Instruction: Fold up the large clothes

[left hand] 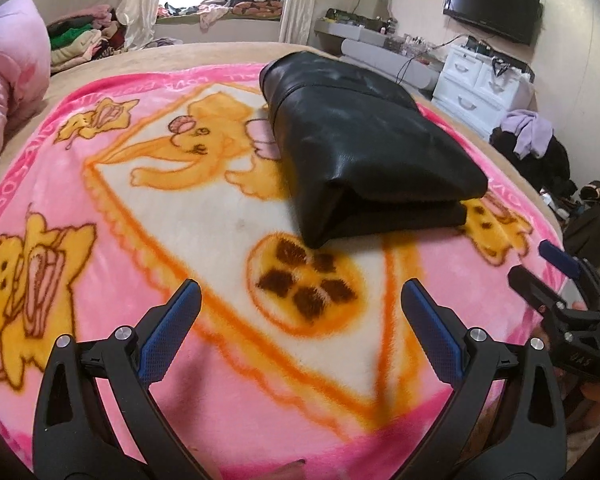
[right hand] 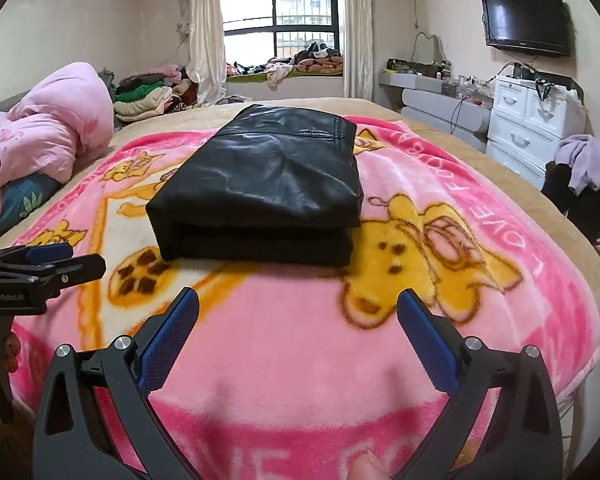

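Observation:
A black leather garment (left hand: 364, 152) (right hand: 264, 184) lies folded into a thick rectangular stack on the pink cartoon blanket (left hand: 112, 288) (right hand: 300, 344) that covers the bed. My left gripper (left hand: 300, 300) hovers open over the blanket, short of the garment's near corner, nothing between its blue pads. My right gripper (right hand: 298, 308) is open too, held over the blanket in front of the stack's folded edge and apart from it. Each gripper shows at the edge of the other's view: the right gripper (left hand: 556, 268) at far right, the left gripper (right hand: 44, 260) at far left.
A pink quilt (right hand: 56, 120) is bunched at the bed's left side. Piled clothes (right hand: 148, 96) sit beyond the bed and on the window sill (right hand: 300, 60). A white drawer unit (right hand: 528, 120), a wall television (right hand: 526, 20) and a chair heaped with clothes (right hand: 584, 168) stand on the right.

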Available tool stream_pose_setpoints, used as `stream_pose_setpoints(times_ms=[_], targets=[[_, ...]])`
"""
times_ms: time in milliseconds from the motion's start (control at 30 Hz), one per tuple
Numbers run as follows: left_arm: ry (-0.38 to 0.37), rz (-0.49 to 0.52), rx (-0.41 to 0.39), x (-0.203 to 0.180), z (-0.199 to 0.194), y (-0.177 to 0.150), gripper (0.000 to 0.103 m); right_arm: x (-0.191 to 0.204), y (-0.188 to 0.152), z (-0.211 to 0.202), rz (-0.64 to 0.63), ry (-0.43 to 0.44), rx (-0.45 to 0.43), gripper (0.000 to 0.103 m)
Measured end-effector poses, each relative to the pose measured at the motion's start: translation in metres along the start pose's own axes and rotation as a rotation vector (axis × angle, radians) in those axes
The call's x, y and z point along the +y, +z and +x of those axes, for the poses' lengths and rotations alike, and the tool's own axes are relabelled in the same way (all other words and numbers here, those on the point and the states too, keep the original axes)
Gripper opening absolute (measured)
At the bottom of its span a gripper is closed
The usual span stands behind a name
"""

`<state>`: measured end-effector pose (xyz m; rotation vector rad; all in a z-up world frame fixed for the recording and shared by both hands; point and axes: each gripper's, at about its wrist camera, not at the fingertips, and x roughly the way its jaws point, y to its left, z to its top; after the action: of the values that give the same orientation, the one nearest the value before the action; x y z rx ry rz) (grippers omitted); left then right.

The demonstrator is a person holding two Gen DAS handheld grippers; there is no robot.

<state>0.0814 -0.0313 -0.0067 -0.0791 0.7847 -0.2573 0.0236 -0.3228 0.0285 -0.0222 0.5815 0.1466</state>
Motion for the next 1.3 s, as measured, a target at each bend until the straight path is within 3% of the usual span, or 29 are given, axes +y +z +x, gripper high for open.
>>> stream_pose_setpoints(times_ms=[1300], targets=[[0.029,-0.012,-0.011,0.0044,-0.0024,0.0036,0.094,-0.0095,-0.0032,0.0083,0.013,-0.006,0.033,0.099]])
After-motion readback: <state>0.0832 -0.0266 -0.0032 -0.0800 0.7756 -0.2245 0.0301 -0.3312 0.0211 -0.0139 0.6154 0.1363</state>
